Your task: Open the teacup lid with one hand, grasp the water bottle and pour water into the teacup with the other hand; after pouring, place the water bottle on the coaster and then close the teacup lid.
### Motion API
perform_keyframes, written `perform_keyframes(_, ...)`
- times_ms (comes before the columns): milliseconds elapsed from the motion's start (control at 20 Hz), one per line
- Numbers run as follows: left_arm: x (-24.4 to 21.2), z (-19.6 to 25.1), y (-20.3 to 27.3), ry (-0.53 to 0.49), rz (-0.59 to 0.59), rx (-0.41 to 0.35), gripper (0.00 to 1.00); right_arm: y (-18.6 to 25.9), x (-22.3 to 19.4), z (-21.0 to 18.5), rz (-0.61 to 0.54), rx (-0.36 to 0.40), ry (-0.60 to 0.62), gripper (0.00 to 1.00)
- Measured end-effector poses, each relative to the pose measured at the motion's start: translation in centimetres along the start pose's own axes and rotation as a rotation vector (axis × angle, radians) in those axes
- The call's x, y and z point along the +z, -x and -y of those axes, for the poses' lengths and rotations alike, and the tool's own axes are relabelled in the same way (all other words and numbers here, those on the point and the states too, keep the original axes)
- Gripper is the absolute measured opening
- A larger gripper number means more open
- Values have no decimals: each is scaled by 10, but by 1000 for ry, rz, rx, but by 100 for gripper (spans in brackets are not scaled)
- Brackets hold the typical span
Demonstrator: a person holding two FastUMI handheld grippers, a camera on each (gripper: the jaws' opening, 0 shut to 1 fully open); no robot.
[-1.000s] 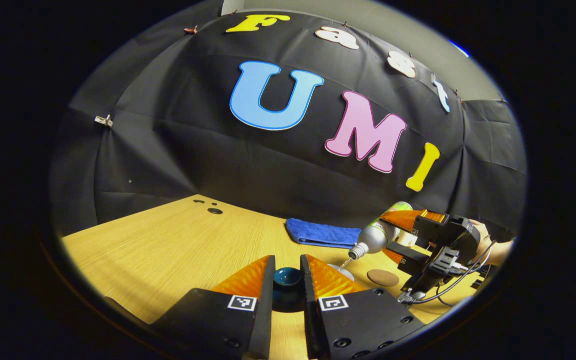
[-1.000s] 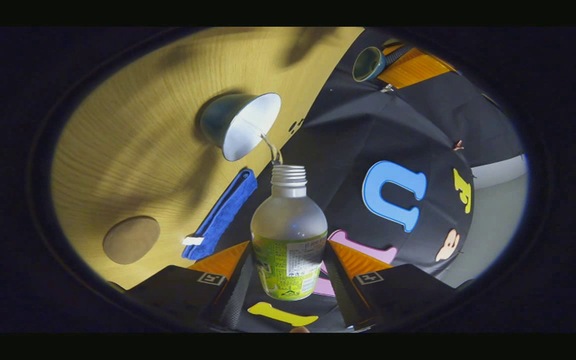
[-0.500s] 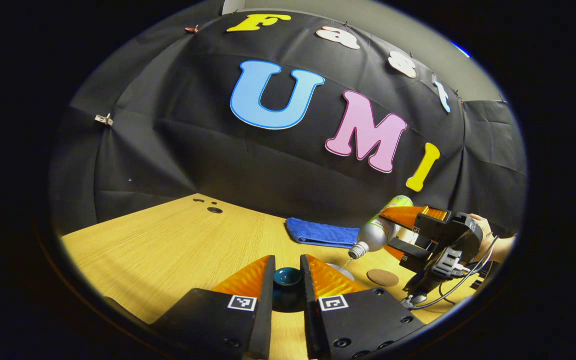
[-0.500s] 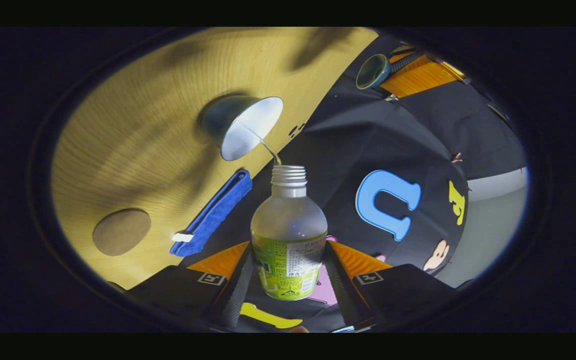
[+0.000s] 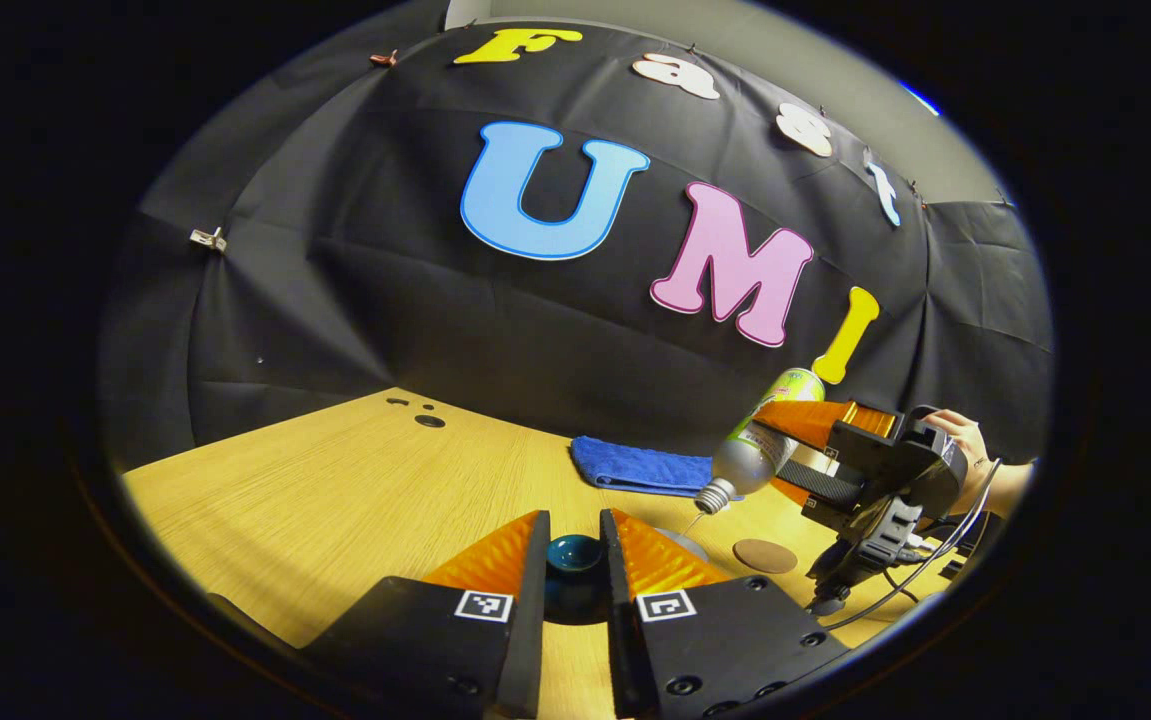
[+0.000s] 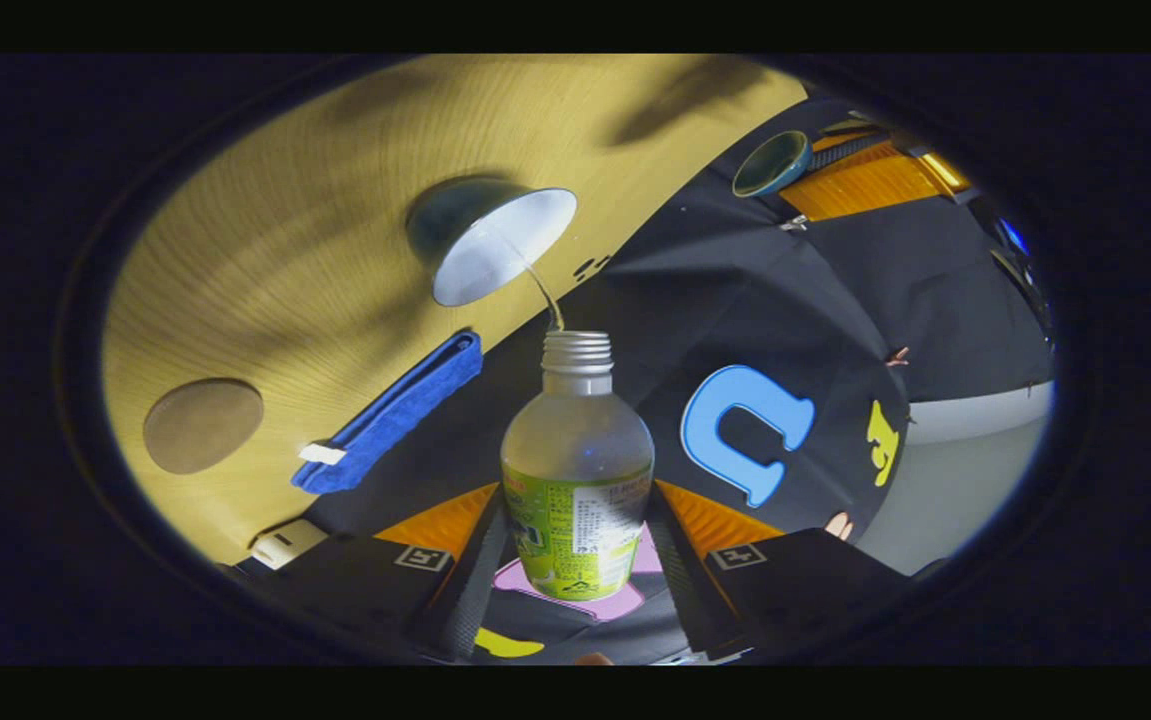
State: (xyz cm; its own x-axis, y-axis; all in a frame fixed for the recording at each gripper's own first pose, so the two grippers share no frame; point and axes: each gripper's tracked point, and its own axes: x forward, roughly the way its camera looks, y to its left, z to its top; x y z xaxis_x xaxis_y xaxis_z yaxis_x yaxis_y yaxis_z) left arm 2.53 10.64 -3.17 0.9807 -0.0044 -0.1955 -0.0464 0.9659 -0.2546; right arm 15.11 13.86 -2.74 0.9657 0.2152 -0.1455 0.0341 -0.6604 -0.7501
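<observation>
In the left gripper view we see the left gripper [image 5: 575,560] clenched on the teacup lid [image 5: 575,553], whose lower part its fingers hide. One blue cloth [image 5: 641,466] and one coaster [image 5: 764,556] lie on the table [image 5: 335,500].

In the right gripper view the right gripper [image 6: 575,545] grasps the tilted water bottle [image 6: 576,470], and a thin stream reaches the one teacup [image 6: 490,240].

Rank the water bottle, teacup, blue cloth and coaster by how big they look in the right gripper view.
1. water bottle, nearest the camera, so enlarged
2. blue cloth, by length
3. teacup
4. coaster

The teacup and coaster look close in size, so their order is unsure.
</observation>
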Motion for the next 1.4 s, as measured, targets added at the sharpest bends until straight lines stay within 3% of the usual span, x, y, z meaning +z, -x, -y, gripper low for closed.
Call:
perform_keyframes(550,0,-1,0,6,0,-1,31,-1,5,30,18,-78,122,78)
perform_keyframes(600,0,0,0,6,-1,-1,31,-2,6,32,22,-83,130,75)
perform_keyframes(850,0,0,0,8,0,0,31,-2,8,30,26,-78,108,78)
perform_keyframes(1150,1,-1,1,5,5,7,31,-4,14,-17,6,76,-231,78)
perform_keyframes(1300,2,-2,1,2,7,12,31,5,22,-39,-6,174,-490,78)
perform_keyframes(1400,1,-3,1,0,7,14,31,14,34,-56,-8,260,-730,78)
